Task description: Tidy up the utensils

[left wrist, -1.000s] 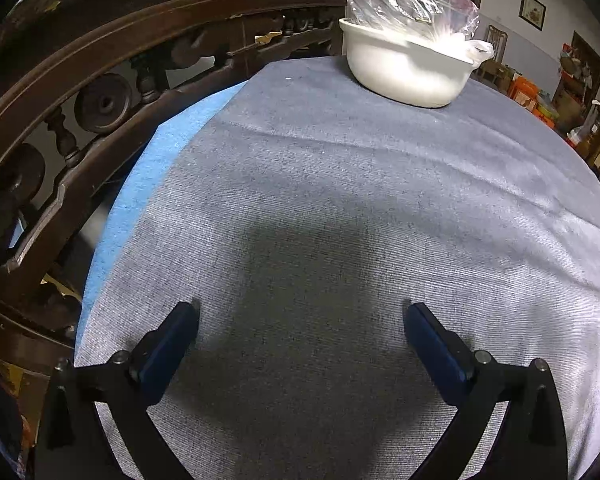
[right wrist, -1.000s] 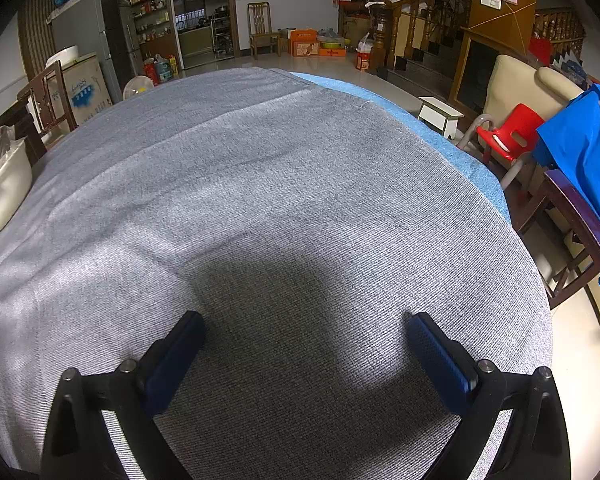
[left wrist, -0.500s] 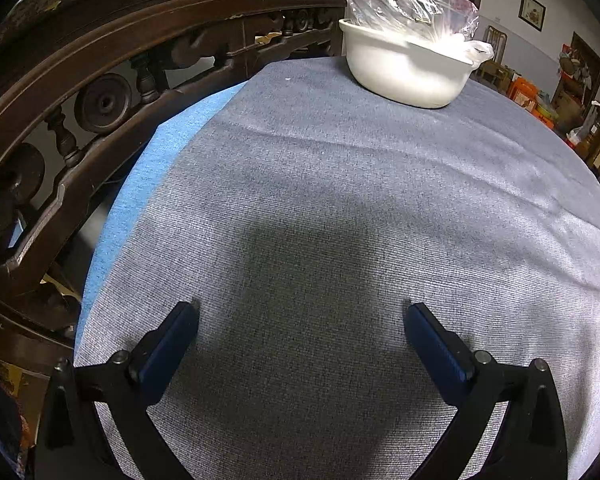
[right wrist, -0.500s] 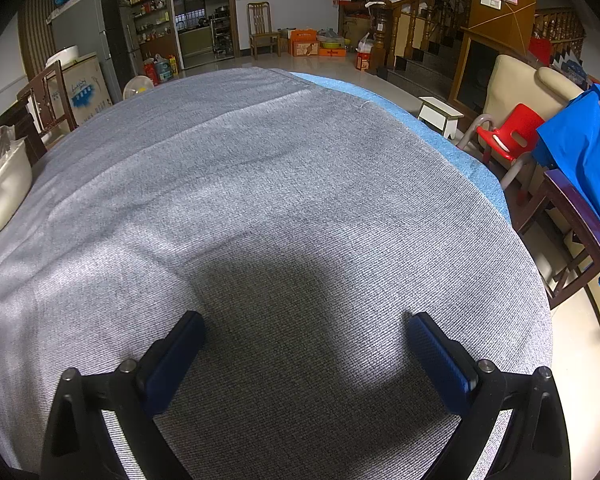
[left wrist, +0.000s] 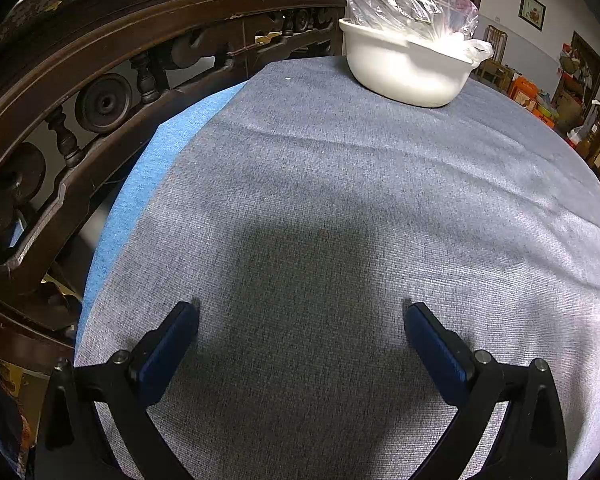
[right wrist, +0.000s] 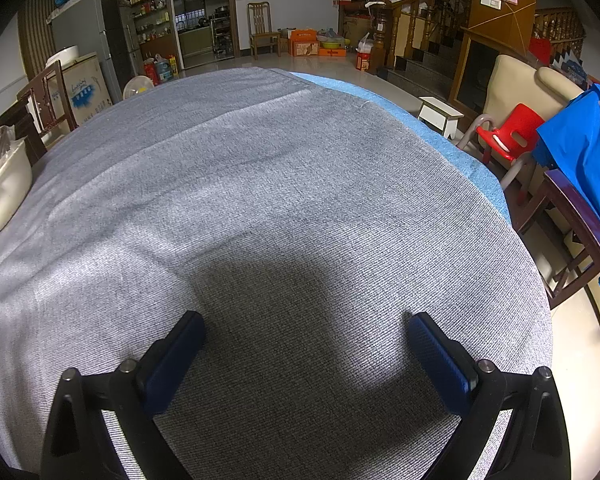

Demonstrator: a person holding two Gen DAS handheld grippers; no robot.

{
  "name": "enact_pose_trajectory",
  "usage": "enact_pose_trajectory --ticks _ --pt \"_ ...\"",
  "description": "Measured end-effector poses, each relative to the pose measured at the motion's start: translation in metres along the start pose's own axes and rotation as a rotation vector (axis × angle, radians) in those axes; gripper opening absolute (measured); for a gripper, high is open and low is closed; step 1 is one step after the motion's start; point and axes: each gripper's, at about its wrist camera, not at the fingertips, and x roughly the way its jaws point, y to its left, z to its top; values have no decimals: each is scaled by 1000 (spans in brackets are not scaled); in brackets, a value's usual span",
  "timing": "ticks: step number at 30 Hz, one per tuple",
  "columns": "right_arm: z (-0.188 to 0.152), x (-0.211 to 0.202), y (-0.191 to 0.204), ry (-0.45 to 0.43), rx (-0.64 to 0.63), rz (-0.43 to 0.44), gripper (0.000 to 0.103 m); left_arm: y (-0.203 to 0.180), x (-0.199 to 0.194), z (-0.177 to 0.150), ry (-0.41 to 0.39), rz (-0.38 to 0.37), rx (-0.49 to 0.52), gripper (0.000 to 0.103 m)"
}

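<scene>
Left wrist | white bowl (left wrist: 408, 70) far, bagged | chair (left wrist: 80, 92) beside table

A matt grey woven cloth (left wrist: 340, 200) with a fine ribbed weave covers the tabletop under both tongs; a brighter blue cloth (left wrist: 140, 184) of like weave shows beneath its edge. Ahead of the left tongs (left wrist: 300, 312), the bowl (left wrist: 404, 72) looks like smooth white plastic or glazed ware, holding a crinkled, glossy clear plastic bag (left wrist: 404, 0). To their left, the chair (left wrist: 100, 60) is dark carved wood, its varnish worn. The pads (right wrist: 172, 360) on the right tongs (right wrist: 306, 322) are matt blue and textured, on matt black plastic arms with small metal pins.
</scene>
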Motion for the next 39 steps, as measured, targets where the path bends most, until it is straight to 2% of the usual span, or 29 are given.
enact_pose_trajectory --ticks 15,21,28,39 --pt "0 0 0 0 0 0 103 2 -5 -3 6 -7 11 103" --pt "0 0 0 0 0 0 103 3 -56 -20 -92 12 38 103" --pt "0 0 0 -1 0 0 103 -7 -124 -45 -171 -58 77 103" --pt "3 4 3 1 8 -11 103 -47 -173 -59 -165 -196 166 103"
